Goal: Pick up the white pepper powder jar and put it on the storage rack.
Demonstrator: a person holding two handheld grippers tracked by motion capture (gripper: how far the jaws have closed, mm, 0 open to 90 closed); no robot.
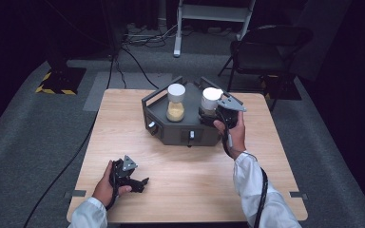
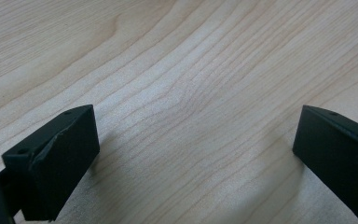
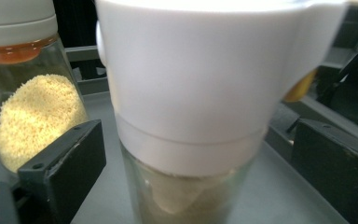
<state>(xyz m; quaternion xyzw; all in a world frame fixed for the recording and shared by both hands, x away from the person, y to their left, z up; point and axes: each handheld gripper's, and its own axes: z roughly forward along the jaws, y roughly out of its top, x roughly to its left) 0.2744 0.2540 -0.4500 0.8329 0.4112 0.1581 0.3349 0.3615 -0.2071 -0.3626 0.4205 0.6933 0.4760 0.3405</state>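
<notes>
White-capped jar [image 3: 186, 93] stands between the right gripper's [image 1: 217, 113] wide-open jaws, ungripped; left gripper [image 1: 132, 179] gapes empty over the table [image 1: 190, 180].

Table [image 1: 180, 190]: pale wood under my hands — fine wavy grain, smooth, low sheen.
My gripper jaws: black, matt, plastic by the look, with sharp edges.
Tray [image 1: 185, 130]: dark grey, matt, at 12 o'clock on the table.
Near jar [image 3: 186, 116]: clear glossy glass, smooth white plastic cap.
Far jar [image 3: 28, 112]: glass too — rough yellow grains inside.
My sleeves [image 1: 254, 180]: white cloth.
</notes>
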